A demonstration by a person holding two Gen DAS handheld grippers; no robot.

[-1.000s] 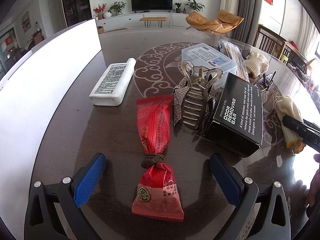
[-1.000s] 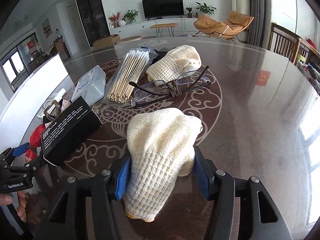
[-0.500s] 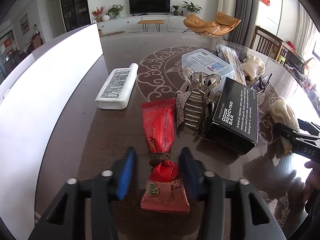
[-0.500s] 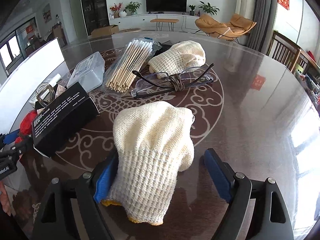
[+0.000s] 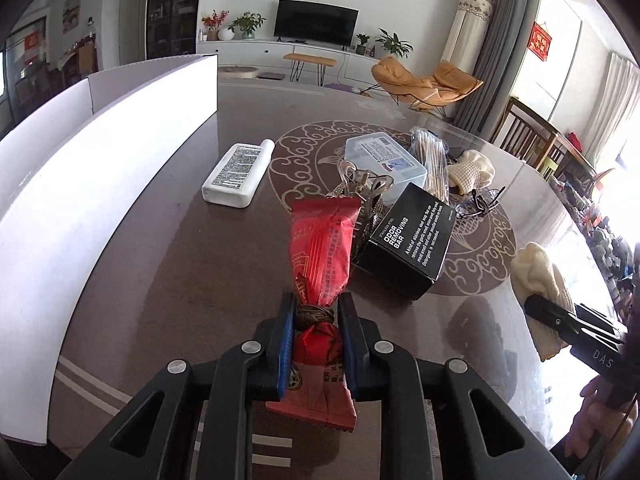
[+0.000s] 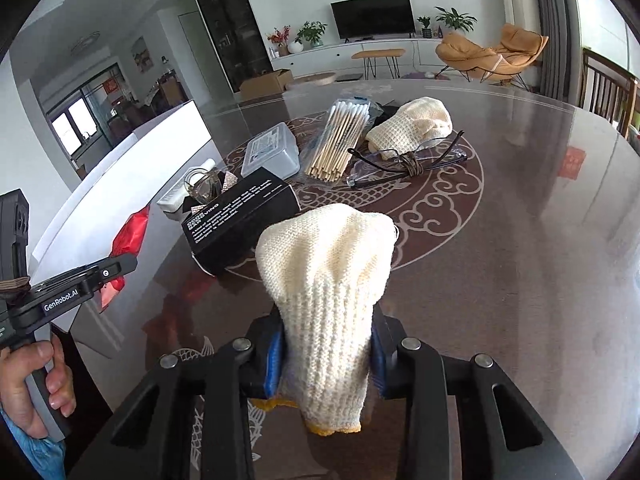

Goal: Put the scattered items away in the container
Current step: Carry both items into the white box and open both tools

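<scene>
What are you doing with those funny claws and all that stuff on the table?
A person is tidying the table with a claw in each hand. The left claw is shut on a red snack packet, pinching it at its tied middle. The right claw is closing around a cream knitted glove. The white container stands along the left side. Still lying on the table: a black box, a white tube, a hair clip, glasses, cotton swabs and another glove.

White cardboard container (image 5: pixel 100 184) lines the dark round table's (image 5: pixel 192 264) left edge; white tube (image 5: pixel 238 174) beside it, black box (image 5: pixel 412 246) toward the centre.
</scene>
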